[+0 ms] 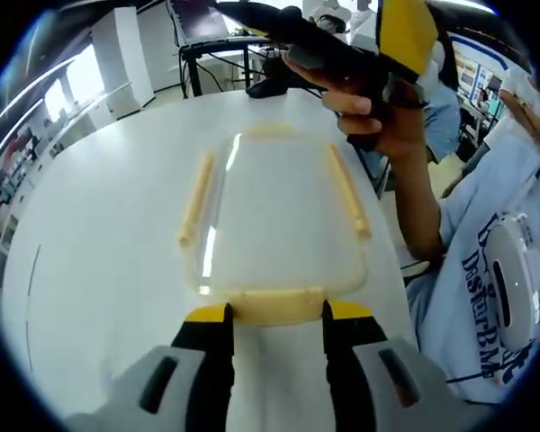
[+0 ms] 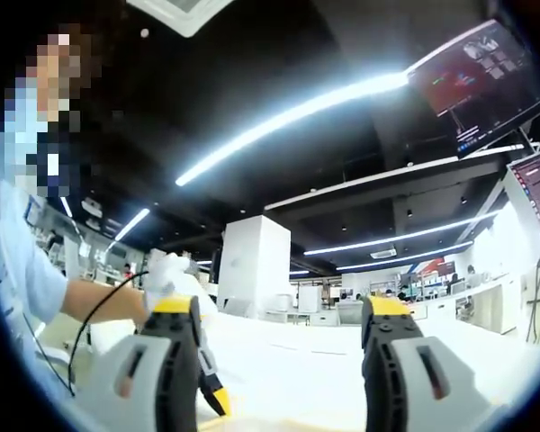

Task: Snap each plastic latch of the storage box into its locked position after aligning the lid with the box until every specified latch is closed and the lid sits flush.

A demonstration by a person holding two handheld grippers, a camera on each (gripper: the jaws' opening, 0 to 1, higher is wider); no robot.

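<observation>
Fingers of our left gripper (image 1: 274,317) are straddling, spread wide, the near latch (image 1: 274,306) of the storage box (image 1: 274,216). We are judging it light, stiff, slippery plastic. Our right gripper (image 2: 283,310) is hanging open, empty.

clear storage box (image 1: 274,216) with pale yellow latches (image 1: 272,306) on a white table (image 1: 108,243).

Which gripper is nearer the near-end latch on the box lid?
Left. The left gripper has its jaws either side of the near-end latch. The right gripper is held up in a hand beyond the box's far end, open and aimed out at the room.
</observation>
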